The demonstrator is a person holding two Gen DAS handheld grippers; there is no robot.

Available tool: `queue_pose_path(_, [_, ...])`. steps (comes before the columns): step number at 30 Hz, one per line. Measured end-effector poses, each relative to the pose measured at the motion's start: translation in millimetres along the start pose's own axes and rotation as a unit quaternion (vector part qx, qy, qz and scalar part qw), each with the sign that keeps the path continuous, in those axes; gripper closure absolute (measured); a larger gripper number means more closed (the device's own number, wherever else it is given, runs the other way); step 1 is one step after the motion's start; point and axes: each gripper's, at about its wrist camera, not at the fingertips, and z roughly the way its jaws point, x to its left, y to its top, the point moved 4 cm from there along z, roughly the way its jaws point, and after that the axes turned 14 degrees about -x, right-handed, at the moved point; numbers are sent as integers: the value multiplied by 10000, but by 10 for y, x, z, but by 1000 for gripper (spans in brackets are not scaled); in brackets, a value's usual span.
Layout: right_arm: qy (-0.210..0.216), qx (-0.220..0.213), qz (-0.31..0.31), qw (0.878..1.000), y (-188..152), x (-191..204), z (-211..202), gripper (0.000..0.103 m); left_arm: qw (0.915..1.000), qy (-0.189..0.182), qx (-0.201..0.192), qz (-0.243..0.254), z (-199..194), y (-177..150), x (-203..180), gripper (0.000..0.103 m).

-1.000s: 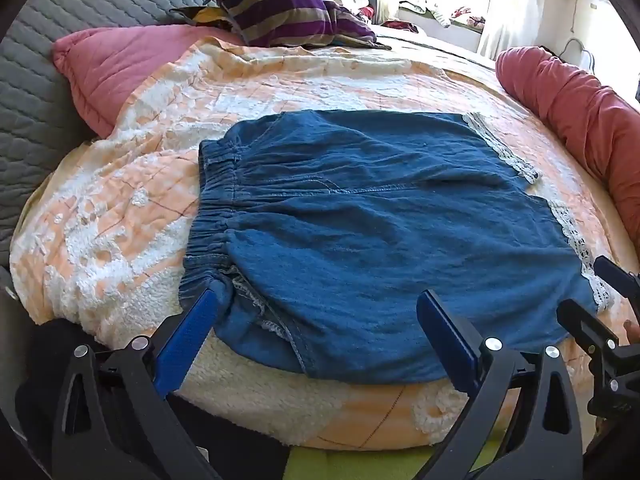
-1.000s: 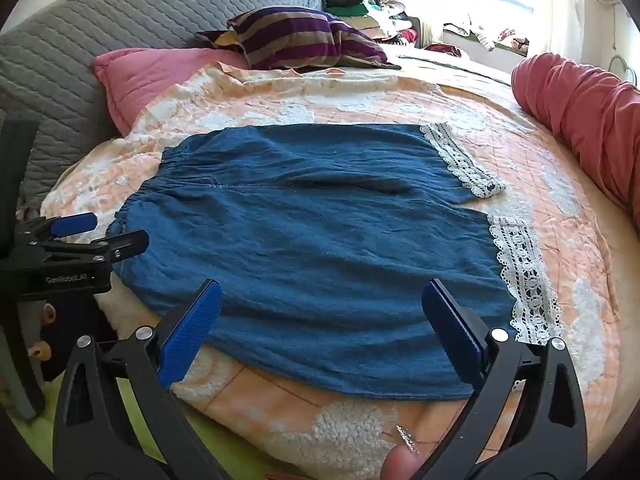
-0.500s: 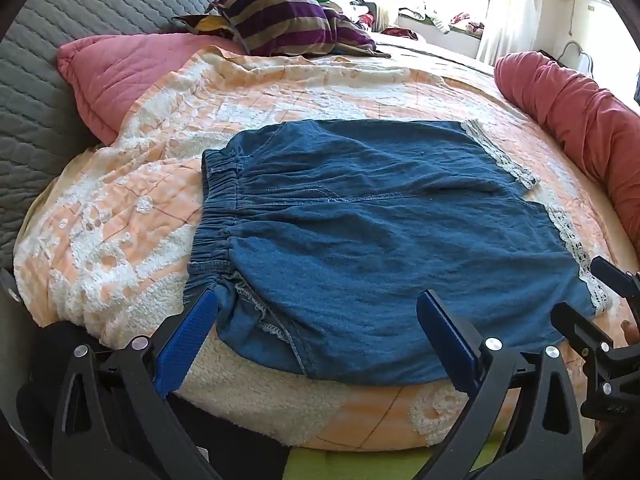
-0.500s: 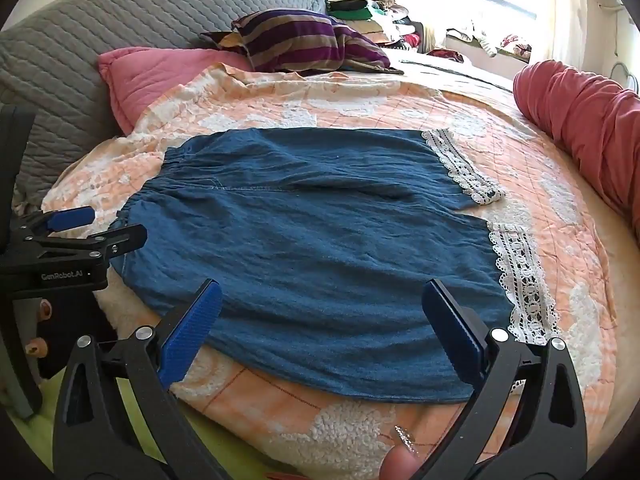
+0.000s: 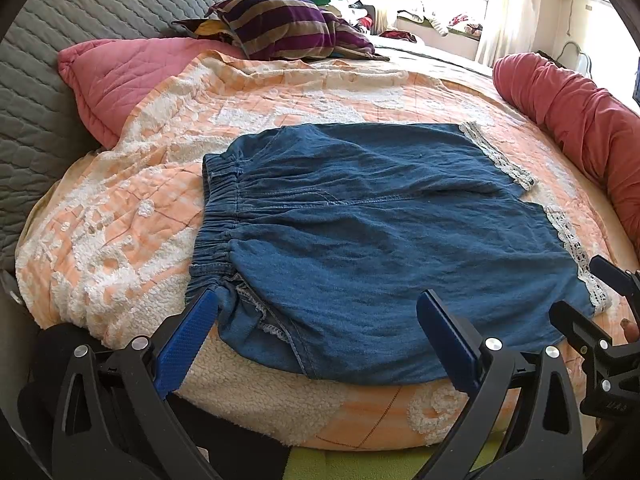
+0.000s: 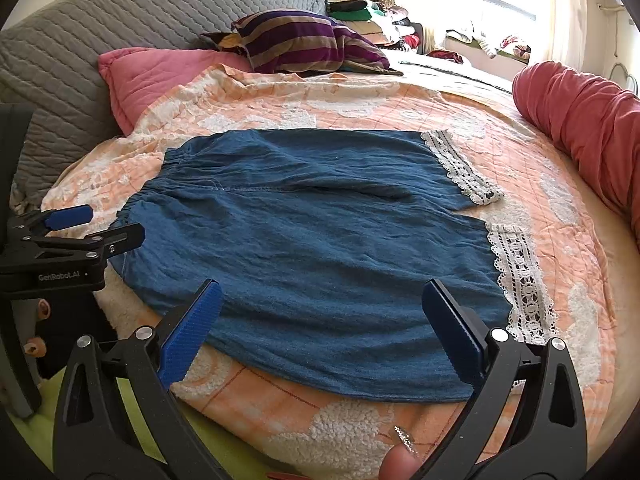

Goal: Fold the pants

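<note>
Blue denim pants (image 5: 380, 240) with white lace hems (image 5: 572, 248) lie flat on the orange and white bedspread, elastic waistband (image 5: 218, 216) at the left. They also show in the right wrist view (image 6: 320, 248). My left gripper (image 5: 316, 332) is open and empty, hovering at the near edge by the waistband corner. My right gripper (image 6: 320, 320) is open and empty, hovering at the near edge by the lace-trimmed leg. The left gripper (image 6: 96, 226) shows at the left of the right wrist view, and the right gripper (image 5: 592, 292) at the right of the left wrist view.
A pink pillow (image 5: 132, 80) and a striped pillow (image 5: 288, 28) lie at the head against a grey quilted headboard (image 5: 100, 4). A red rolled blanket (image 5: 580, 120) lines the right side. The bedspread (image 5: 120, 220) extends around the pants.
Both cameras have risen or tilted slightly, so the pants sit a little lower in view. The pants have not moved and both grippers stay open.
</note>
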Motion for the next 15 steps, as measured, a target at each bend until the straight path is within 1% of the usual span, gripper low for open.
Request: queue_pose_path(15, [19,64,34,10000,-29,-3,0,9,10000,10,-7,6,-10,4,7,4])
